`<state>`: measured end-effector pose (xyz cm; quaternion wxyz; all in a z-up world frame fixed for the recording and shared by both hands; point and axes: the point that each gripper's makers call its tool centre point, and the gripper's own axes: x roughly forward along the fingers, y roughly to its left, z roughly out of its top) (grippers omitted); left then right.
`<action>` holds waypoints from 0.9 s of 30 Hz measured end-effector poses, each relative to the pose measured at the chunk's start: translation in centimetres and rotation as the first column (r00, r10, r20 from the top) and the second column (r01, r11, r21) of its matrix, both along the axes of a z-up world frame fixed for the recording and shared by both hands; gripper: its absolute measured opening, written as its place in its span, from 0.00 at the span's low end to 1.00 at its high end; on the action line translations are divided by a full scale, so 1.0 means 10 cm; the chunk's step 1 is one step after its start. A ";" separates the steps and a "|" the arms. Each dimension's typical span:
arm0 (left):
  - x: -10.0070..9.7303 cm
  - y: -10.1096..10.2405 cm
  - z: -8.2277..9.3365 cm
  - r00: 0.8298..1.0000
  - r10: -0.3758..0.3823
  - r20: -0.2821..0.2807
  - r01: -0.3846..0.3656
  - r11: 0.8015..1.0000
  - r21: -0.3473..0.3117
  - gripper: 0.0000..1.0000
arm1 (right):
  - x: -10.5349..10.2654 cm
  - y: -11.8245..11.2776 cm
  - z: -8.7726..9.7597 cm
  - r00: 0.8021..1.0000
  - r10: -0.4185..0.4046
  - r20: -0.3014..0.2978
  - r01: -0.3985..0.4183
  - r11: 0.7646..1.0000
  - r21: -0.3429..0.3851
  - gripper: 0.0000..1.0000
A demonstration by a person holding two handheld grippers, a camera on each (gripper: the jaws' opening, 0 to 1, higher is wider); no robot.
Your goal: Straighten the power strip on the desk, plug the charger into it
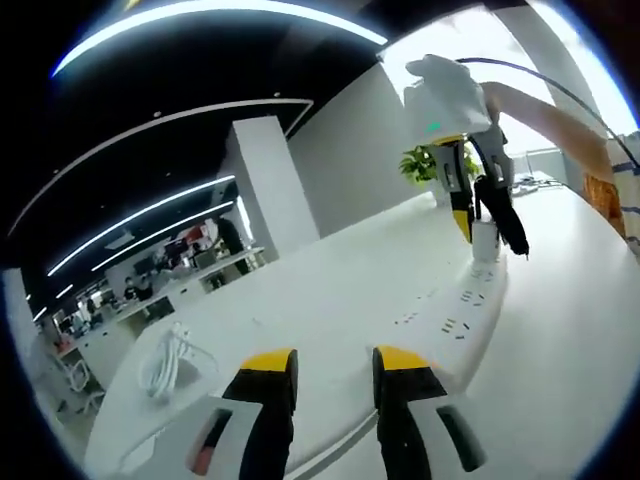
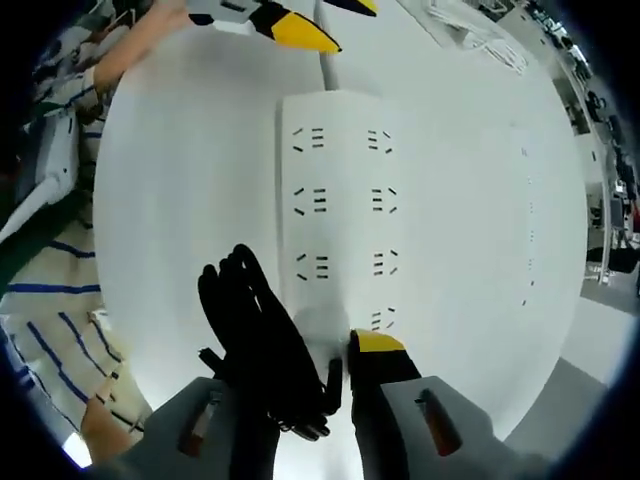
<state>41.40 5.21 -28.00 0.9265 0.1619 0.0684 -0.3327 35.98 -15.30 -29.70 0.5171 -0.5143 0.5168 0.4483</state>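
On the white desk (image 1: 330, 270) of an open office, we see the power strip (image 2: 340, 210) lying straight, our right gripper (image 2: 320, 365) pinching the small rigid white charger (image 1: 484, 240) at its near end, best held by its body, left gripper (image 1: 335, 365) spread.

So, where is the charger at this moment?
The charger sits between the right gripper jaws in the right gripper view, over the near end of the power strip. In the left gripper view it stands at the strip's far end.
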 end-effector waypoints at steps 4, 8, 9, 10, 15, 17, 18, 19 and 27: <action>-0.02 -0.03 0.03 1.000 -0.007 0.007 0.007 1.000 0.003 0.29 | -0.01 -0.01 -0.01 1.000 0.001 -0.005 -0.001 1.000 -0.020 0.23; -0.05 -0.06 0.04 1.000 -0.015 0.014 0.015 1.000 0.013 0.29 | 0.00 -0.04 0.00 1.000 0.003 0.003 -0.003 1.000 0.029 0.23; -0.05 -0.06 0.04 1.000 -0.017 0.016 0.017 1.000 0.011 0.29 | 0.00 -0.05 0.01 1.000 0.001 0.005 -0.002 0.999 0.038 0.23; -0.06 -0.07 0.05 1.000 -0.019 0.016 0.019 1.000 0.008 0.29 | 0.00 -0.04 0.01 1.000 0.002 0.008 -0.002 0.998 0.057 0.23; -0.08 -0.12 0.07 0.999 -0.032 0.016 0.032 0.999 -0.003 0.29 | 0.00 -0.04 0.00 1.000 0.016 0.016 -0.016 1.000 0.015 0.23; -0.09 -0.14 0.07 0.999 -0.035 0.016 0.035 0.999 0.001 0.30 | 0.00 -0.04 0.00 1.000 0.023 0.018 -0.022 0.999 -0.026 0.23; -0.09 -0.14 0.06 0.999 -0.036 0.016 0.036 0.999 0.004 0.30 | 0.00 -0.03 -0.01 1.000 0.024 0.017 -0.023 0.999 -0.038 0.23; -0.09 -0.14 0.06 0.999 -0.038 0.015 0.038 0.999 0.008 0.30 | -0.01 -0.02 -0.02 1.000 0.025 0.017 -0.024 0.999 -0.042 0.23; -0.10 -0.14 0.04 0.999 -0.038 0.007 0.037 0.999 0.007 0.30 | 0.00 -0.04 -0.01 1.000 0.000 -0.018 0.000 1.000 0.019 0.23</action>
